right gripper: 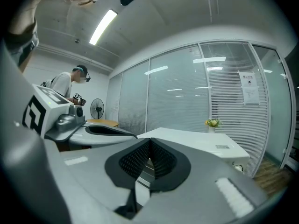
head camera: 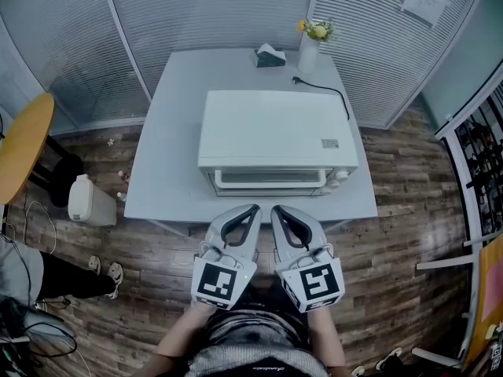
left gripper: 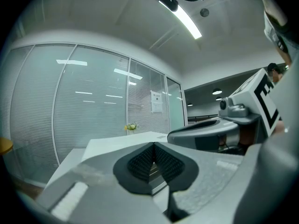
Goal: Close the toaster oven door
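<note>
A white toaster oven (head camera: 275, 136) stands on the pale table (head camera: 169, 132), and its glass door (head camera: 271, 179) faces me and looks upright against the front. Both grippers hover side by side just off the table's near edge, apart from the oven. My left gripper (head camera: 253, 209) is shut with nothing between its pads, and so is my right gripper (head camera: 277, 209). In the left gripper view the closed jaw tips (left gripper: 153, 158) point at the oven (left gripper: 126, 141). The right gripper view shows its tips (right gripper: 150, 155) shut, with the oven (right gripper: 201, 143) and a knob (right gripper: 239, 168) beyond.
A vase of flowers (head camera: 312, 42), a tissue box (head camera: 269, 56) and the power cord (head camera: 326, 93) sit behind the oven. A white bin (head camera: 88, 201) and a round wooden table (head camera: 23, 144) stand at the left. A person (right gripper: 65, 85) stands in the background.
</note>
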The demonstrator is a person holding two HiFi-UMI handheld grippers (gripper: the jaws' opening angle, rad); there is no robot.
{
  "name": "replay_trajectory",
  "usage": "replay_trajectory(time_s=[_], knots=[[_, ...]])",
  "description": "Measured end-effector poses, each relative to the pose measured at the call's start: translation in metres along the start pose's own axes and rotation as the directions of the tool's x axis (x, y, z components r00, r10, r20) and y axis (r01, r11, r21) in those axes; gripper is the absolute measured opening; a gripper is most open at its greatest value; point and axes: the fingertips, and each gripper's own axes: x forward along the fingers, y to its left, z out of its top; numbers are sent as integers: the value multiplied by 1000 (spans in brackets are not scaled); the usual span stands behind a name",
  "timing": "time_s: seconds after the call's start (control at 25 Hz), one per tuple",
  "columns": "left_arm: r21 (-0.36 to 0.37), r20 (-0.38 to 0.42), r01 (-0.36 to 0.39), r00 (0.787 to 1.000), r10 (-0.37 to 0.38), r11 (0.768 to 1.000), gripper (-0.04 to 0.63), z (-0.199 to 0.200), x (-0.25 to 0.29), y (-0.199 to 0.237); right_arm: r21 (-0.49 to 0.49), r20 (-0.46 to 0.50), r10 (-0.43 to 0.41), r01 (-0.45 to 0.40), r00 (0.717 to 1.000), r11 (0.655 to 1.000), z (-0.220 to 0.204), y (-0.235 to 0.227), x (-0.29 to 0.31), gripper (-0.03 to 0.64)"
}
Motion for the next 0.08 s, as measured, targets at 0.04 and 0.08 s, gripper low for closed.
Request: replay_trajectory(time_s=[0.04, 0.08], knots=[[-8, 0, -3, 1000, 3, 1000, 5, 0, 0, 0, 0, -1, 1, -1, 1000, 1000, 0, 0, 0, 2], [-18, 0, -6, 1000, 6, 1000, 5, 0, 0, 0, 0, -2, 3, -3, 1000, 1000, -1, 0, 0, 2]])
